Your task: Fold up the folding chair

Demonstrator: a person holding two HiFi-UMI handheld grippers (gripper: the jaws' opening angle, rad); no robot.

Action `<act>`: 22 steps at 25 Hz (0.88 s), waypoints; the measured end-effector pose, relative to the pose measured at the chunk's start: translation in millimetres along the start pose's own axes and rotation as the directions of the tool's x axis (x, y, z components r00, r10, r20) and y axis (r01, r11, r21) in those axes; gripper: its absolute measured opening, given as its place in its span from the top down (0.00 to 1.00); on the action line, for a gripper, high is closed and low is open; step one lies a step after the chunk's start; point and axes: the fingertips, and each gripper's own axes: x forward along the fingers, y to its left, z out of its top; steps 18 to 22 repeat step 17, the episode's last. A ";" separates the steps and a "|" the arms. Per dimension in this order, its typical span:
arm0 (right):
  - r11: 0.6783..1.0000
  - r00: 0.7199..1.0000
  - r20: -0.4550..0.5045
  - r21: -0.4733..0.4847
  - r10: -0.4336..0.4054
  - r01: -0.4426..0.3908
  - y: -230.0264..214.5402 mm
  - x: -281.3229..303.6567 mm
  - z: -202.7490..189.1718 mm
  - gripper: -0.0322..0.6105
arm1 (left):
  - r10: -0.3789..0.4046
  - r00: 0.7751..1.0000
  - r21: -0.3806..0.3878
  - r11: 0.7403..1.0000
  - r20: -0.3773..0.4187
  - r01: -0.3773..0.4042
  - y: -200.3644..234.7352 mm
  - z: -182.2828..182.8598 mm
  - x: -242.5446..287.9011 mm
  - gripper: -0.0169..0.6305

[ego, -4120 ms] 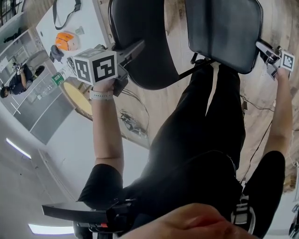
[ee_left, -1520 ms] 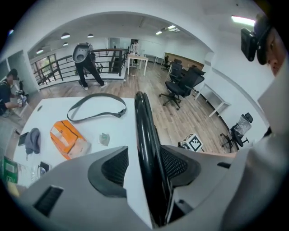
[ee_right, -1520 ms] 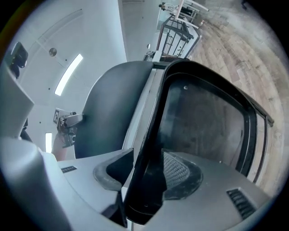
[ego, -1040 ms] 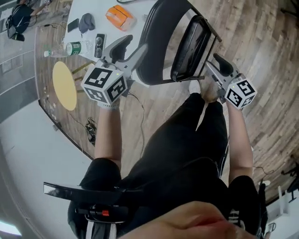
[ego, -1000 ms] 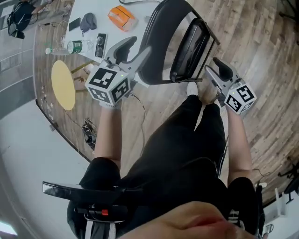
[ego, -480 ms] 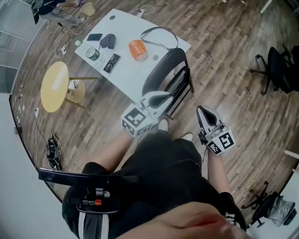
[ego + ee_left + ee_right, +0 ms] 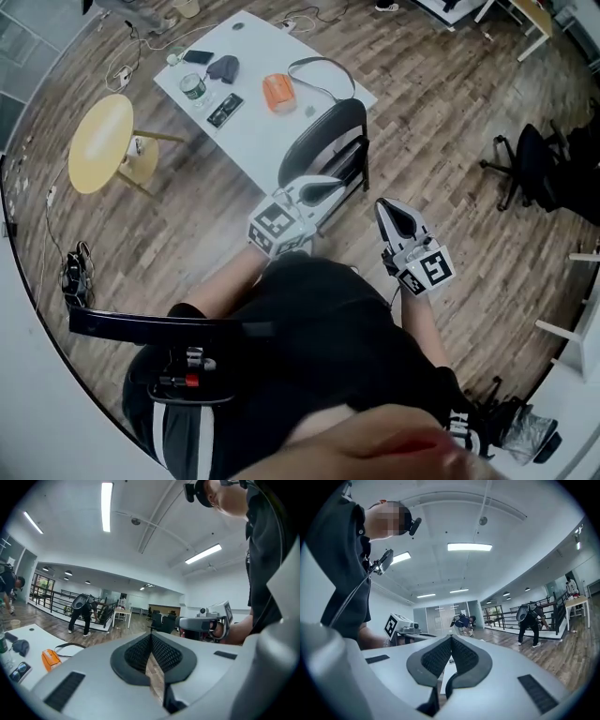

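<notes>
Clothing (image 7: 319,328): black throughout; the top has short sleeves (image 7: 190,317).
Head mount (image 7: 159,325): a long black bar with a small red part beneath it.
Left gripper (image 7: 330,185): pale grey shell, black ribbed pads on the jaws, and a cube (image 7: 278,230) bearing black-and-white square markers.
Right gripper (image 7: 388,212): the same grey shell and black pads, with a marker cube (image 7: 428,269) at its rear.

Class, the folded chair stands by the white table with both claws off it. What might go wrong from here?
1. The folding chair stands unheld, left claw and right claw both shut and clear; it may tip or slide on the wood floor.
2. Falling, it might knock the white table.
</notes>
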 end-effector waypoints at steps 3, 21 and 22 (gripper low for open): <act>1.000 1.000 -0.008 -0.003 0.010 -0.010 1.8 0.0 1.4 0.93 | 0.009 1.000 -0.014 1.000 0.019 -0.009 -1.1 3.7 -0.9 0.97; 0.998 0.999 -0.030 -0.033 0.044 -0.045 0.3 7.1 6.9 0.93 | 0.043 0.998 -0.014 0.999 0.041 -0.043 -5.7 14.7 3.3 0.97; 0.998 0.999 -0.030 -0.033 0.044 -0.045 0.3 7.1 6.9 0.93 | 0.043 0.998 -0.014 0.999 0.041 -0.043 -5.7 14.7 3.3 0.97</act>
